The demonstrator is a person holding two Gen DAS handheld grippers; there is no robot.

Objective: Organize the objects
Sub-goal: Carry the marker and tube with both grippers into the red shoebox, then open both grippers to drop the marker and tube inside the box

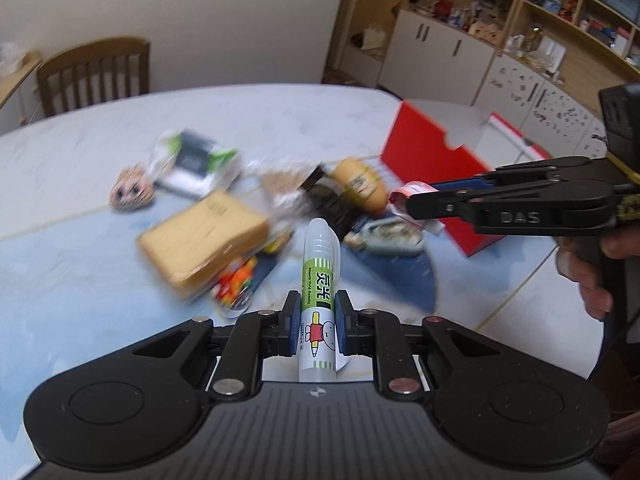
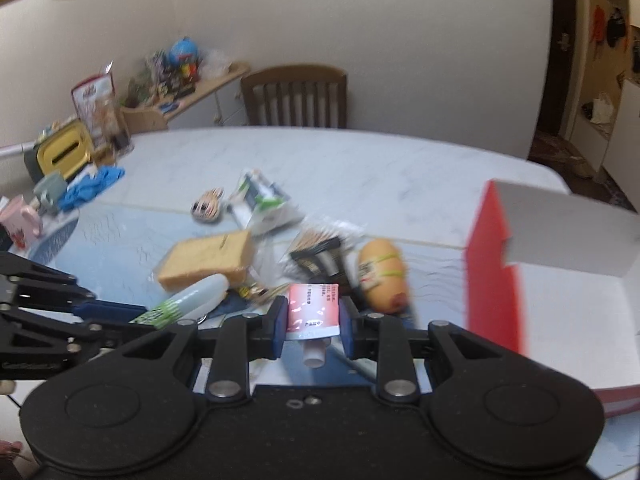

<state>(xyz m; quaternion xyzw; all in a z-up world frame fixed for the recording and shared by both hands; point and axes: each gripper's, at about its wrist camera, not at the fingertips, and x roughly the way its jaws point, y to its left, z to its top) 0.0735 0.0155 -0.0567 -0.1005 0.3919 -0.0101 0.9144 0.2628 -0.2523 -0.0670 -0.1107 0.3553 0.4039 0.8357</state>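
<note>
Cluttered pale table (image 1: 100, 152) with a red box (image 1: 428, 160) at its right side.

Left gripper (image 1: 317, 320) clamps an upright white marker (image 1: 319, 280); right gripper (image 2: 313, 322) pinches a small red-and-white tube (image 2: 314, 310), cap toward the camera. Both are above the blurred pile, seemingly including a sponge (image 2: 208, 260).

My table (image 2: 360, 168) carries a yellow sponge (image 2: 208, 258) at centre, a red box (image 2: 520, 280) right, blue gloves (image 2: 90, 186) far left.
</note>
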